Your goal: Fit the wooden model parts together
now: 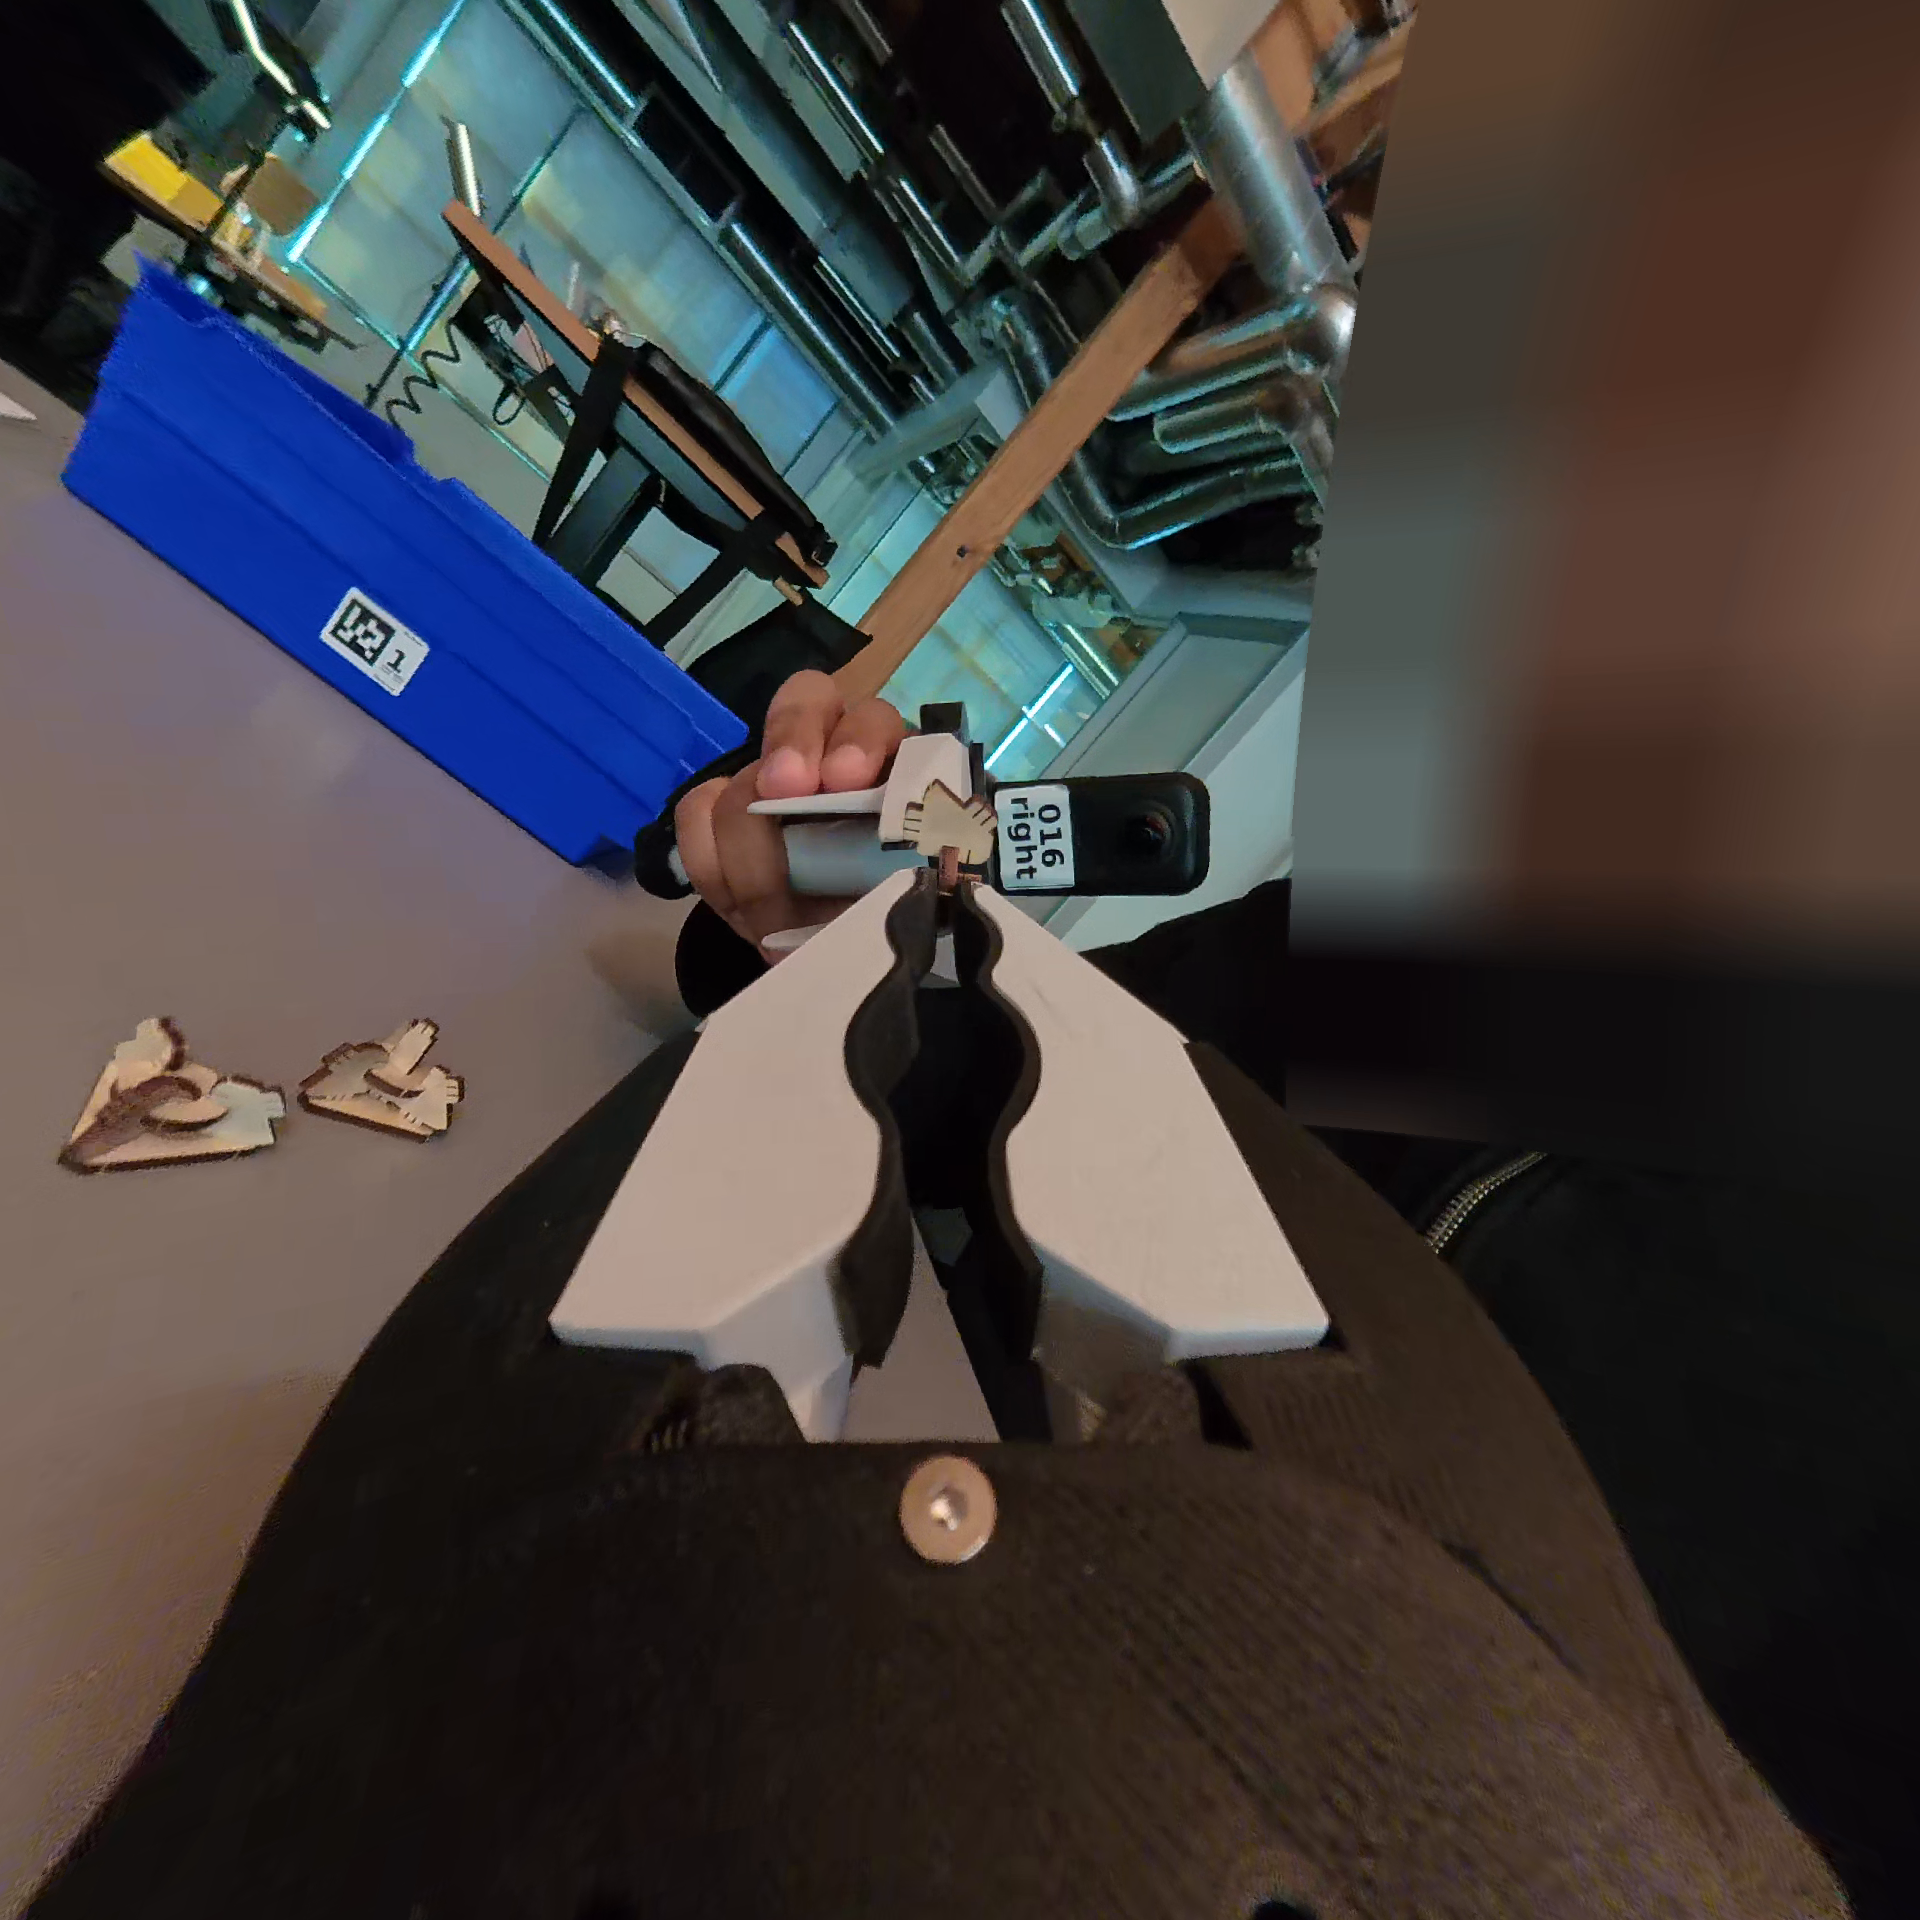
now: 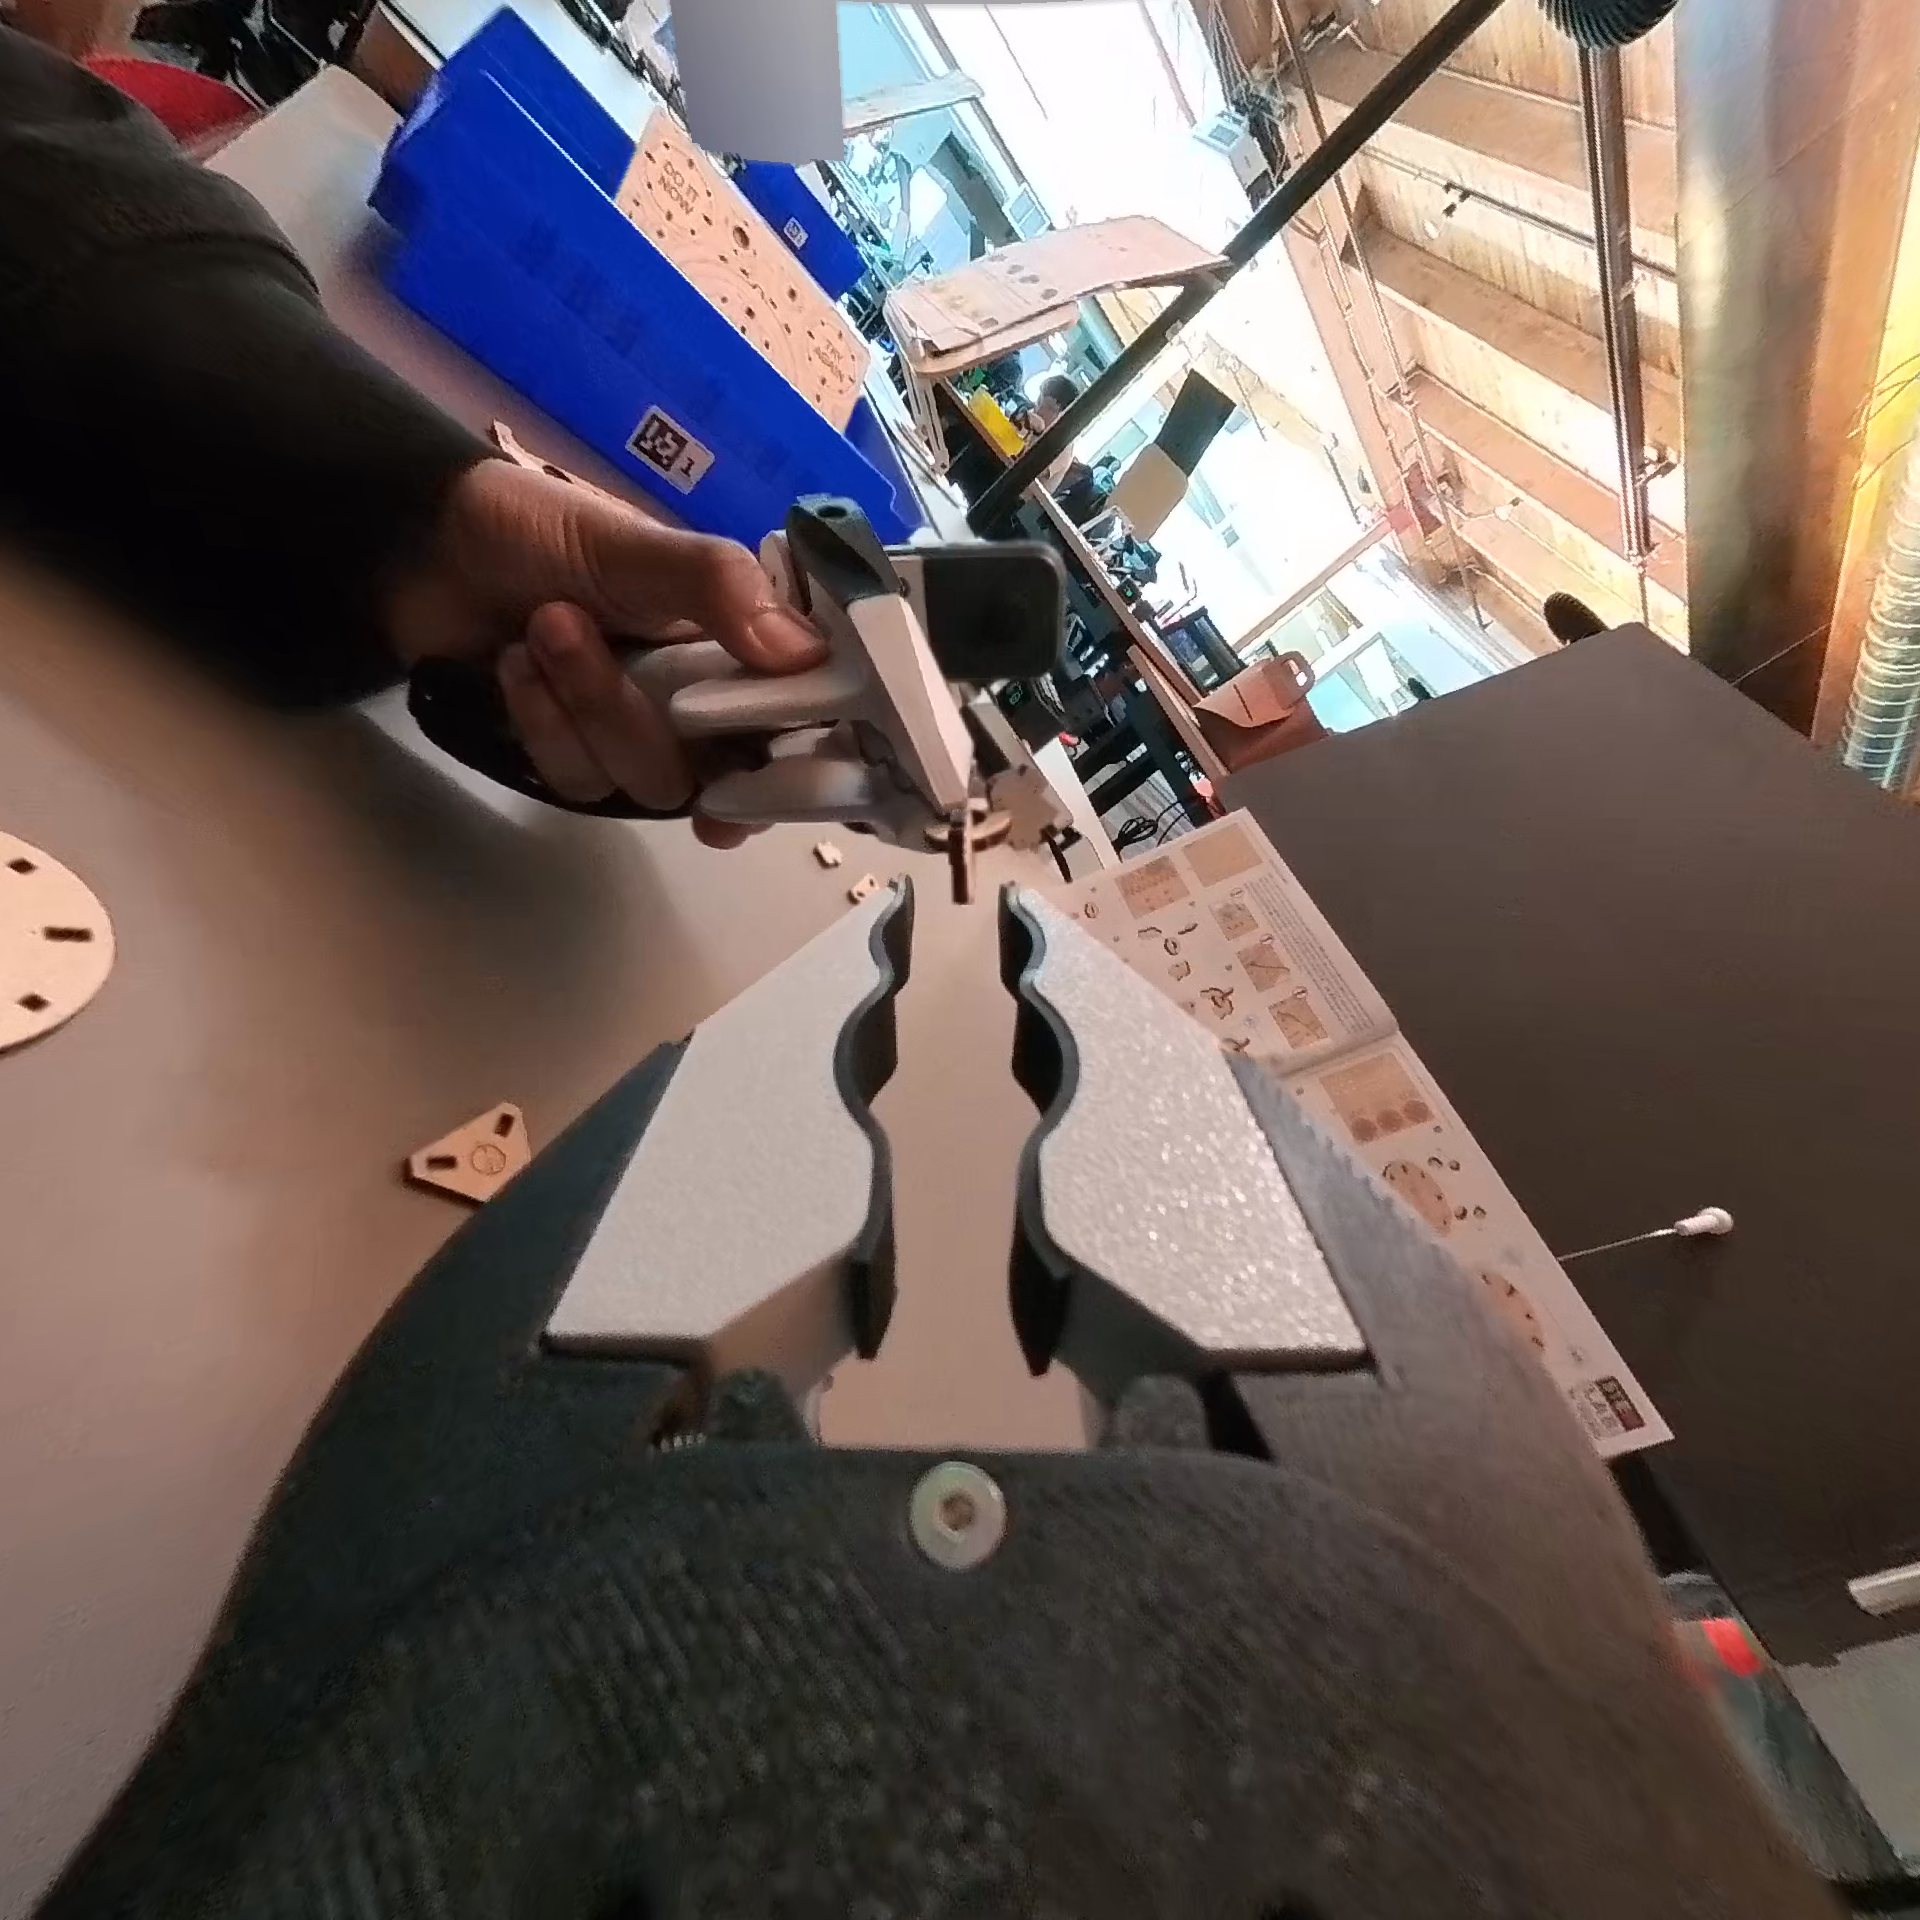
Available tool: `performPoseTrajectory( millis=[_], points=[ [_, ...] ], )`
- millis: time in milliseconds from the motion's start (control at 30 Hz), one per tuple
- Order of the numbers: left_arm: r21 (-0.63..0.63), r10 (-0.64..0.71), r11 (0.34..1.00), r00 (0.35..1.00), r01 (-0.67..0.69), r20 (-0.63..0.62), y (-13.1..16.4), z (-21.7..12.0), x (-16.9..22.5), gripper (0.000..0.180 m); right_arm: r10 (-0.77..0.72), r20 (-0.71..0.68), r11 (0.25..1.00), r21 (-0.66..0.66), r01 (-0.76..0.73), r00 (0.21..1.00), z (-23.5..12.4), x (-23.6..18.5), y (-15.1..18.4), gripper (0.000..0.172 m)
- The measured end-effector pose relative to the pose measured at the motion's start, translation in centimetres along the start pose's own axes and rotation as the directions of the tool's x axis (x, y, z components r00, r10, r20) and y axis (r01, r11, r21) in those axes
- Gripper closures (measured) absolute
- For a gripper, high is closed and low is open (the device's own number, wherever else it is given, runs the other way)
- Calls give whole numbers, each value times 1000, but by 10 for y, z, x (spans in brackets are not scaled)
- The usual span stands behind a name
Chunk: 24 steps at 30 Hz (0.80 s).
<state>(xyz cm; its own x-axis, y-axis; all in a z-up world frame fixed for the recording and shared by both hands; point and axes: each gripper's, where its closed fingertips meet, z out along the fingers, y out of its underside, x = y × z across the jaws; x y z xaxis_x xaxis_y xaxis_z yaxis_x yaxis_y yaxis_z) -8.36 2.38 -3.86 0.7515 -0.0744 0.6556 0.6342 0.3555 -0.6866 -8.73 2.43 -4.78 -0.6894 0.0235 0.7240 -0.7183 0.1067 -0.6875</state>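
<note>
my left tongs (image 1: 943, 885) clenched on a small wooden assembly (image 2: 961, 831), held above the surface (image 2: 312, 987) | my right tongs (image 2: 954, 914) released, tips just below its hanging peg, not touching

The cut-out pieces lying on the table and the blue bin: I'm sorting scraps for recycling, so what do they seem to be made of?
Cut-out pieces: probably thin plywood, pale and unfinished. Their dark brown, scorched-looking edges suggest laser cutting.
Blue bin: moulded plastic, going by its uniform saturated colour, stepped ribs and slight sheen.
</note>
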Motion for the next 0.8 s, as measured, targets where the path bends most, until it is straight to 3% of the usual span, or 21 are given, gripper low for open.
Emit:
performPoseTrajectory(
  millis=[433, 633, 800],
  points=[
    [-30, 161, 987, 987, -161, -6, 2, 4, 14, 179, 30, 23, 999, 12, -31, 999, 2, -5, -1, 159],
    [30, 115, 993, 993, -114, -3, -8, -4, 11, 179, 69, 31, 998, 8, -69, 997, 3, -4, -1, 156],
    [43, 53, 997, 996, -57, 76, -9, -10, -7, 180, 70, 19, 997, 11, -70, 997, 2, -2, 0, 148]
  ],
)
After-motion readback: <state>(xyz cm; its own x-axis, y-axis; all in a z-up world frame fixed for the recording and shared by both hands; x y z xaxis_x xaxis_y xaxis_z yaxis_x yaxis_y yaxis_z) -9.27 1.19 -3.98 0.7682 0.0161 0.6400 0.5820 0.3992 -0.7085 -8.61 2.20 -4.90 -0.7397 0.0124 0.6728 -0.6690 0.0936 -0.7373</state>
